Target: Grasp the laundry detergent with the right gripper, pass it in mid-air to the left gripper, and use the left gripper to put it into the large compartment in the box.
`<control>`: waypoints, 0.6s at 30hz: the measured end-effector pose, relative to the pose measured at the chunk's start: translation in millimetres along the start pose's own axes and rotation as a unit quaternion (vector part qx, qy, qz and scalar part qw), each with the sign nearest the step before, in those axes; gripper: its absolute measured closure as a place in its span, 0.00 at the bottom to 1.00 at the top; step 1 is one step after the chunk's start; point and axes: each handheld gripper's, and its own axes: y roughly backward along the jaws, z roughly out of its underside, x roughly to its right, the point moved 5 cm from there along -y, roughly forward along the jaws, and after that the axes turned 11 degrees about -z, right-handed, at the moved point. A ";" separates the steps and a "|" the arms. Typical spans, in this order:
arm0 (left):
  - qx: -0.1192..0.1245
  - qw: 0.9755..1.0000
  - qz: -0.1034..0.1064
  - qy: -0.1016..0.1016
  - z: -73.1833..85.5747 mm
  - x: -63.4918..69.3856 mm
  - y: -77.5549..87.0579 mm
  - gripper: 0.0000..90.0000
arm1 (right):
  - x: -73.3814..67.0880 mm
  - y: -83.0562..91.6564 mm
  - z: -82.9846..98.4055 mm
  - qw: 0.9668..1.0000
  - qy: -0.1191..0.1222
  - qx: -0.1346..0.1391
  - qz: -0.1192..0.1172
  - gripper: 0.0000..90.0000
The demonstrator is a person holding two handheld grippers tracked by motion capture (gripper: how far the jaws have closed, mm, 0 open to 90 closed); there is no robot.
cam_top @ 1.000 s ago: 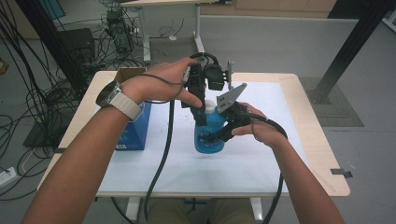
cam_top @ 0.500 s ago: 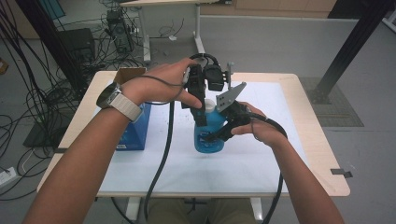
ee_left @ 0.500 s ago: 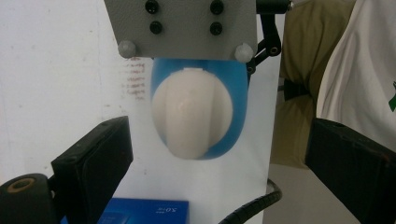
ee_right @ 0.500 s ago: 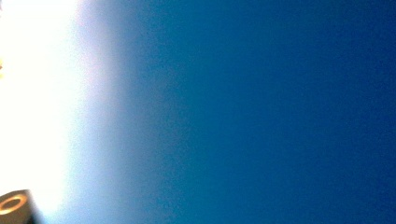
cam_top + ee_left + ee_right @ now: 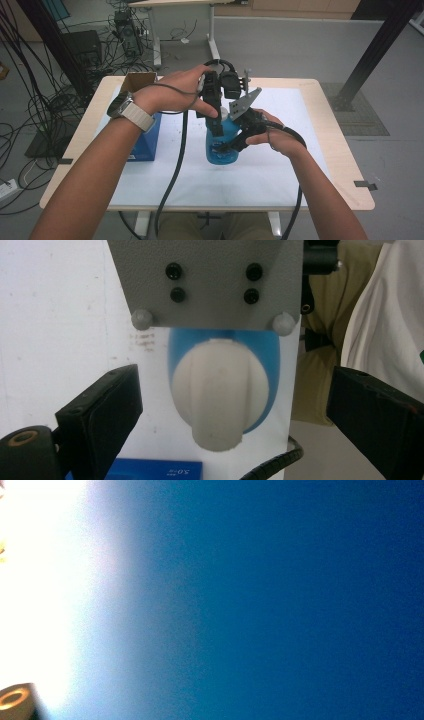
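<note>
A translucent blue plastic bottle [image 5: 221,145] with a ribbed white cap [image 5: 220,390] is standing upright on the white sheet [image 5: 280,170] covering the wooden table [image 5: 345,165], beside a blue cardboard box [image 5: 146,142]. The right gripper [image 5: 226,146] is clamping the bottle's body from the side. The left gripper [image 5: 214,120] is hovering above the cap, its jaws spread wide and gripping nothing.

Right gripper [image 5: 227,146] cam is sitting too close to bottle [image 5: 222,145]: blue blur. Grey plate [image 5: 205,282] is hiding bottle's far side above cap [image 5: 220,395].
</note>
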 end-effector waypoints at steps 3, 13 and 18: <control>0.001 1.000 -0.001 0.000 -1.2 -0.9 -2.2 0.09 | -0.4 0.2 -0.7 1.000 0.000 0.000 0.000 0.48; 0.000 1.000 0.000 -0.002 -5.4 -1.9 -9.7 0.10 | -2.8 1.7 -3.0 1.000 0.007 0.002 -0.001 0.48; 0.000 1.000 0.003 -0.001 -5.9 -2.4 -14.3 0.10 | -3.4 2.4 -4.6 1.000 0.010 0.004 0.001 0.48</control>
